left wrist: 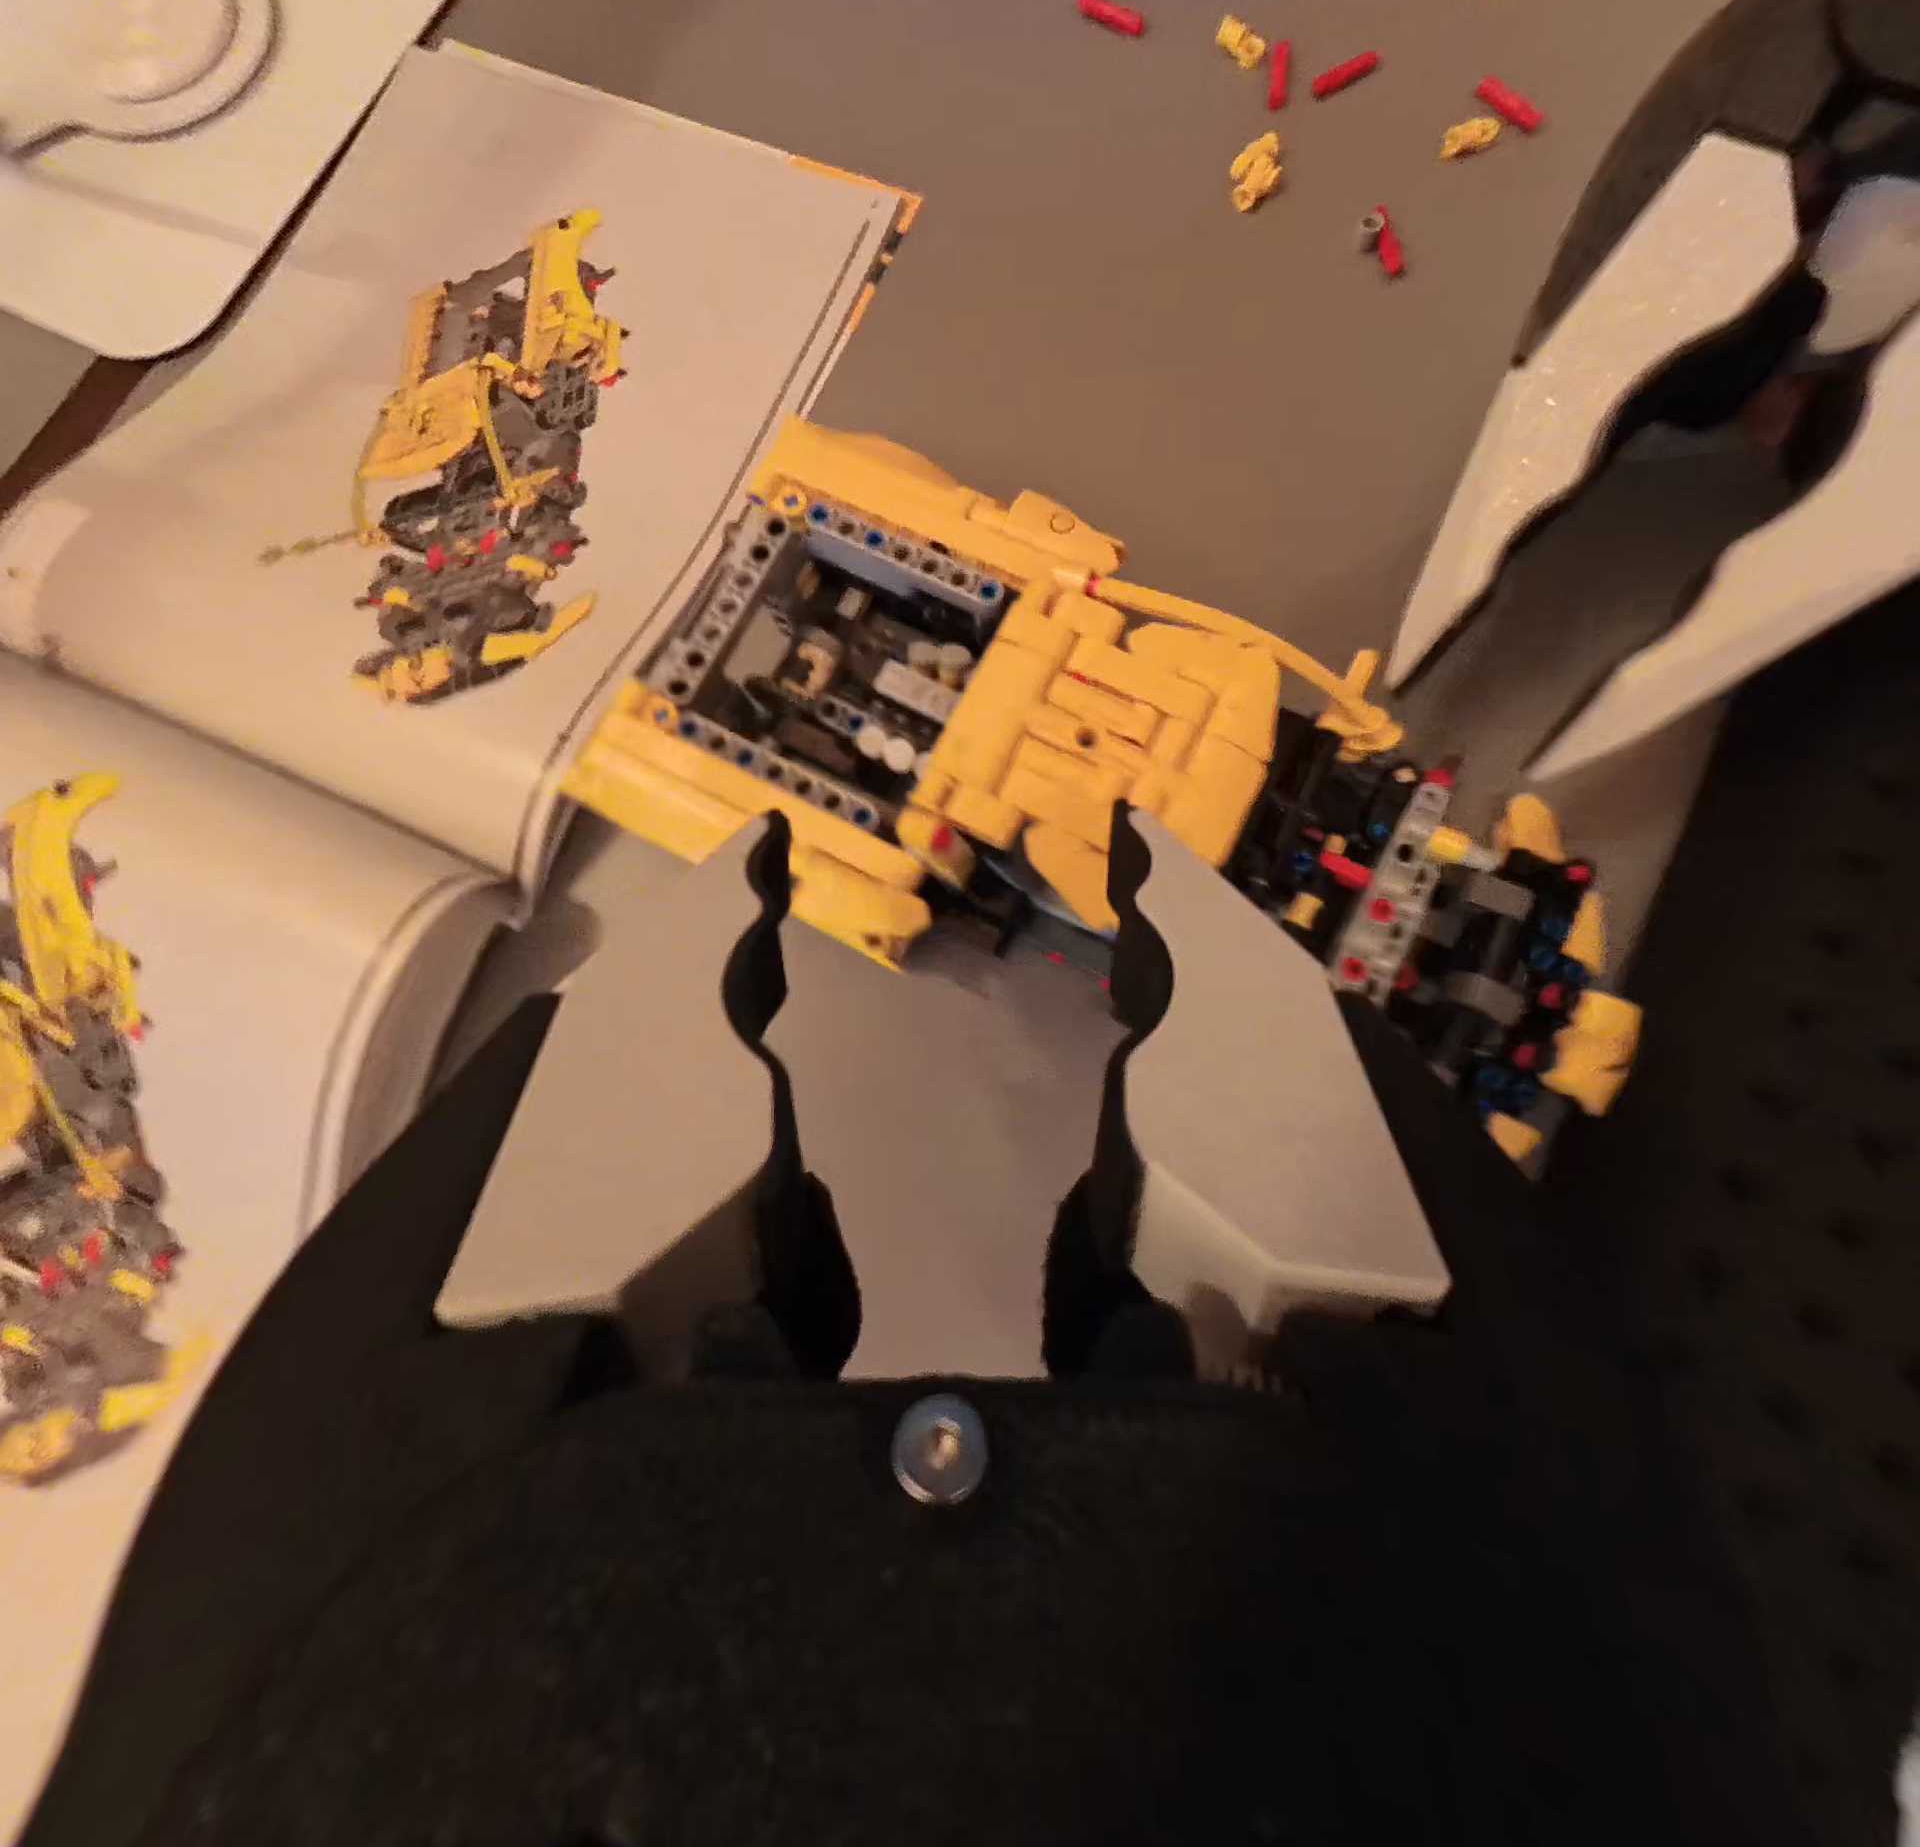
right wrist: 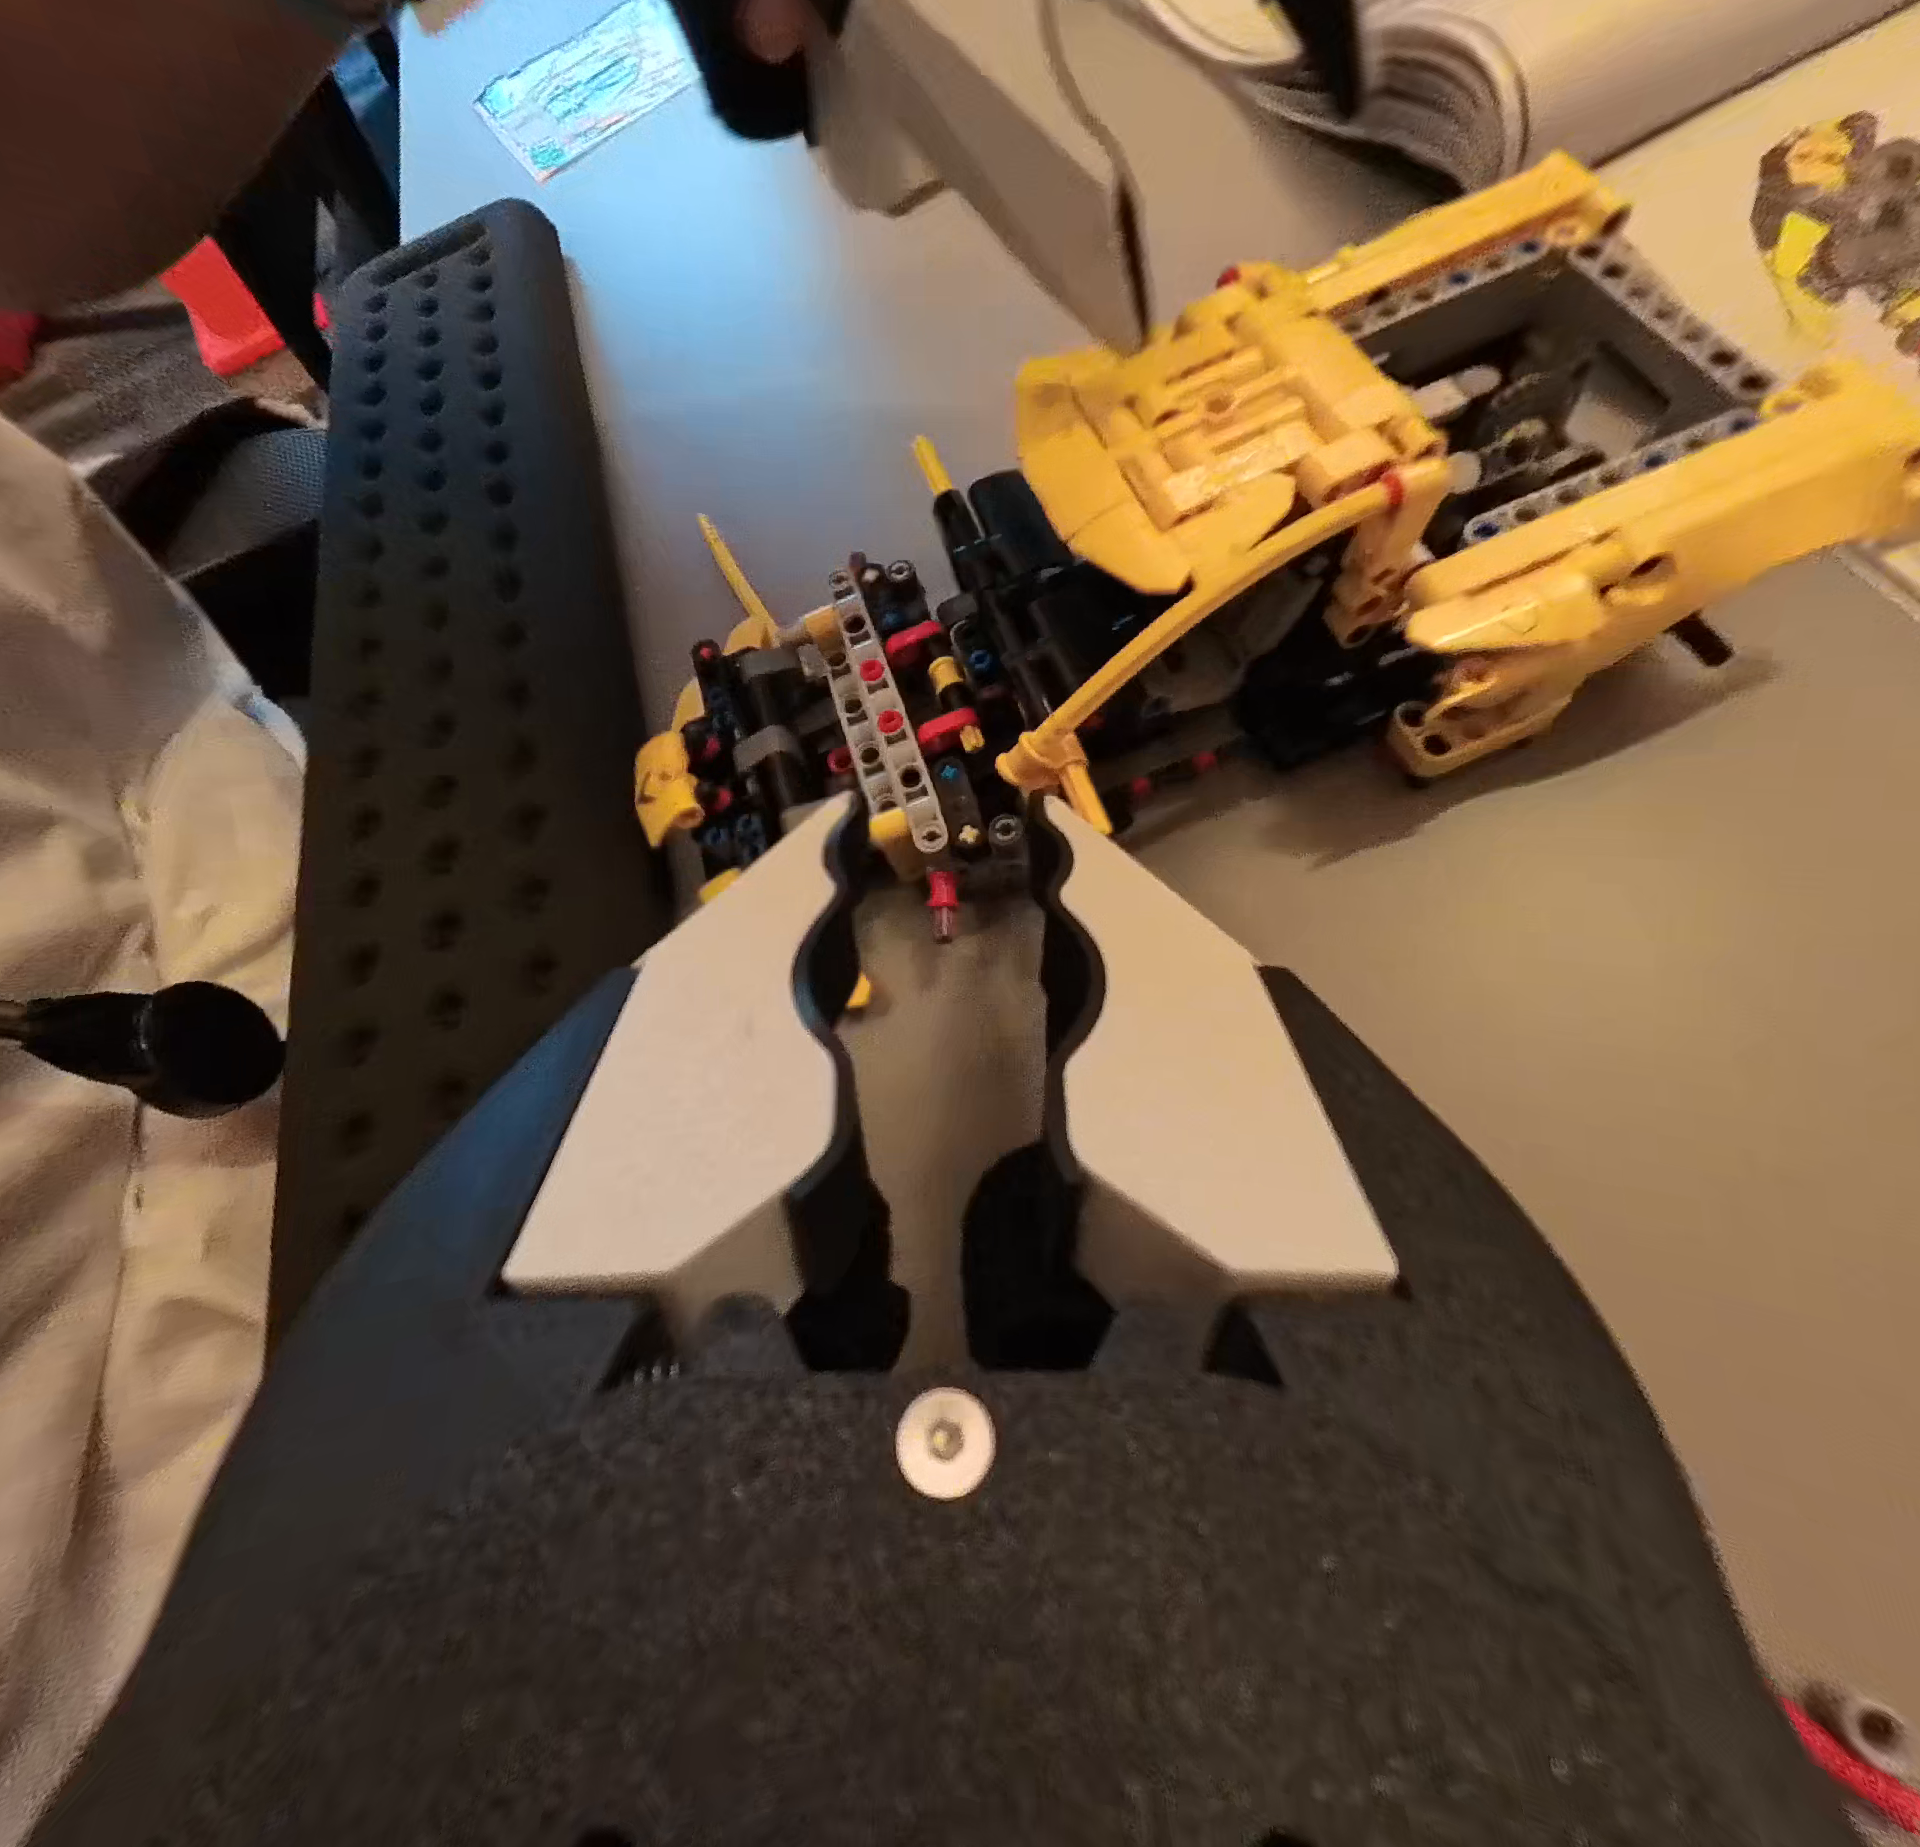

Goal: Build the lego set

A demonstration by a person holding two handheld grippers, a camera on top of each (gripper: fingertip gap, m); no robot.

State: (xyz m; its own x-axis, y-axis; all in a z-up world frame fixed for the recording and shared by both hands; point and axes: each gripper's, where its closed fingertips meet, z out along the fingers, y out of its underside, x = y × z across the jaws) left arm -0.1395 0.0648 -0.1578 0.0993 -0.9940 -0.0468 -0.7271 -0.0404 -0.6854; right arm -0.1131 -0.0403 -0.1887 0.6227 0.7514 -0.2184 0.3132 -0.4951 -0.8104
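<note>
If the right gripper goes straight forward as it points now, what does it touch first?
Probably the small red pin sticking out of the model's black-and-grey end, just ahead of the open right gripper; depth is unclear.

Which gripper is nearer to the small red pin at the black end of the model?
Right. The right gripper has the red pin between its open fingers; the left gripper is by the model's yellow middle.
</note>
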